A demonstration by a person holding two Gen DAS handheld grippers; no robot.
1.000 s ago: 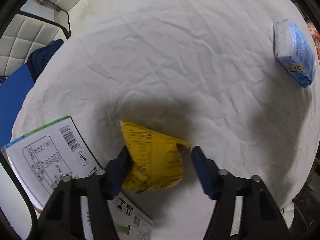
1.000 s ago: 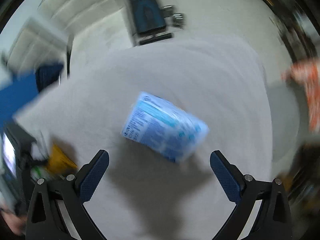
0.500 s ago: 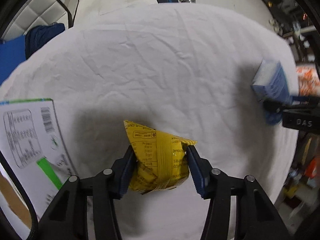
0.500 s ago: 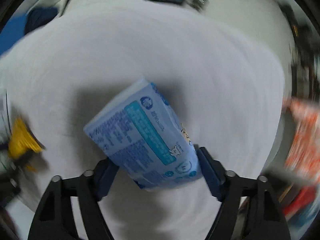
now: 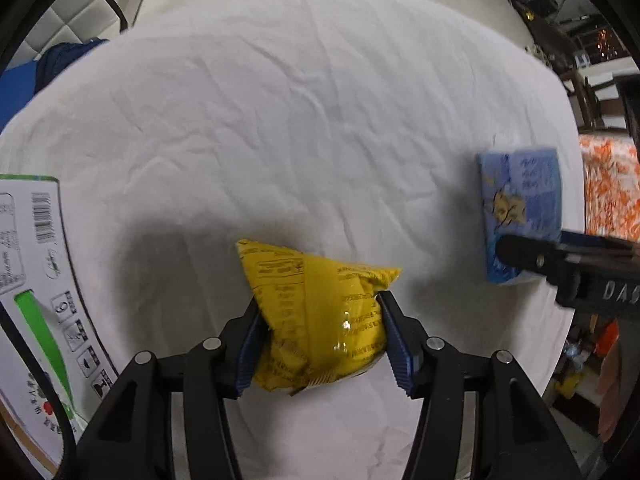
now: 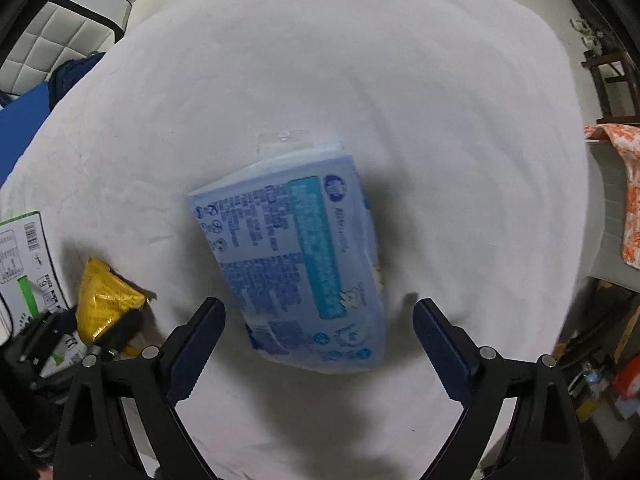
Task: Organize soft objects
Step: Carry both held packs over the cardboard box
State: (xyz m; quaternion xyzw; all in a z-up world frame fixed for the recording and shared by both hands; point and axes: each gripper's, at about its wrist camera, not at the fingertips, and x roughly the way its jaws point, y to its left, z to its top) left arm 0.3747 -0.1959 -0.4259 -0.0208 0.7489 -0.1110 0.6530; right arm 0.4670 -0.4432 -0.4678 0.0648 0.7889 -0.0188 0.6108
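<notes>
My left gripper [image 5: 320, 332] is shut on a yellow snack bag [image 5: 320, 312], with both blue pads pressed into its sides, over the white cloth [image 5: 300, 120]. The bag also shows in the right wrist view [image 6: 102, 300] at the lower left. A blue tissue pack [image 6: 296, 264] lies on the cloth between the wide-open fingers of my right gripper [image 6: 318, 328], neither pad touching it. In the left wrist view the tissue pack [image 5: 520, 200] is at the right, with the right gripper's finger in front of it.
A white cardboard box with green print [image 5: 32, 280] stands at the left edge of the table, close to the left gripper. An orange patterned cloth [image 6: 624, 200] lies off the table to the right. A padded white chair [image 6: 60, 28] and blue items are at the back left.
My left gripper closed on the yellow bag. My right gripper came down around the tissue pack, seemed to close on it, and now stands wide open around it.
</notes>
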